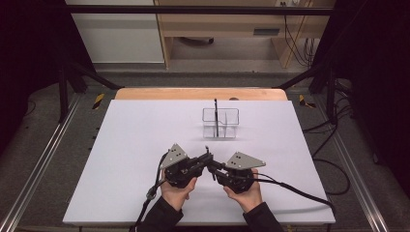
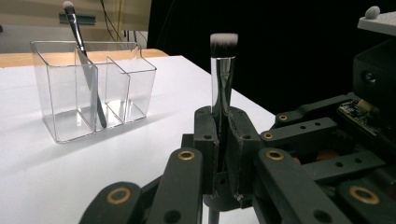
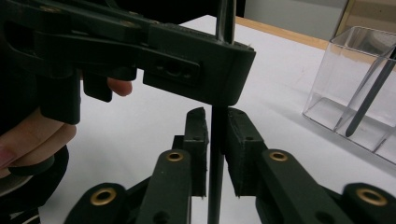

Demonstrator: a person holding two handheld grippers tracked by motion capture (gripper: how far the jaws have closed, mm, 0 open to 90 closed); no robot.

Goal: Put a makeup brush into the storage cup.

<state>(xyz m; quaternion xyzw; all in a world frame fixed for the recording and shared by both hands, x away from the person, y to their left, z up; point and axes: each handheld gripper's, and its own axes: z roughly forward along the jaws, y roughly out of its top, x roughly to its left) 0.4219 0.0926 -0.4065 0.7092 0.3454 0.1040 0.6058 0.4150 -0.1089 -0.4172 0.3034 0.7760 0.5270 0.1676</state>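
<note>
A makeup brush (image 2: 223, 70) with a silver ferrule and a white-tipped head stands upright. My left gripper (image 2: 223, 135) is shut on its ferrule. Just below it, my right gripper (image 3: 216, 135) is shut on the brush's thin black handle (image 3: 215, 186), with a pad on each side. In the high view both grippers meet tip to tip at the front middle of the white table top (image 1: 145, 135), left gripper (image 1: 208, 157) and right gripper (image 1: 212, 166). A clear divided organizer (image 1: 220, 123) stands farther back with a slim dark brush (image 1: 216, 116) leaning in it.
The organizer (image 2: 93, 88) has several compartments, and the slim brush (image 2: 86, 70) rests in the left one. A wooden strip (image 1: 200, 93) edges the table's far side. Cables (image 1: 300, 191) trail from the grippers toward the front. Dark frame posts stand at both sides.
</note>
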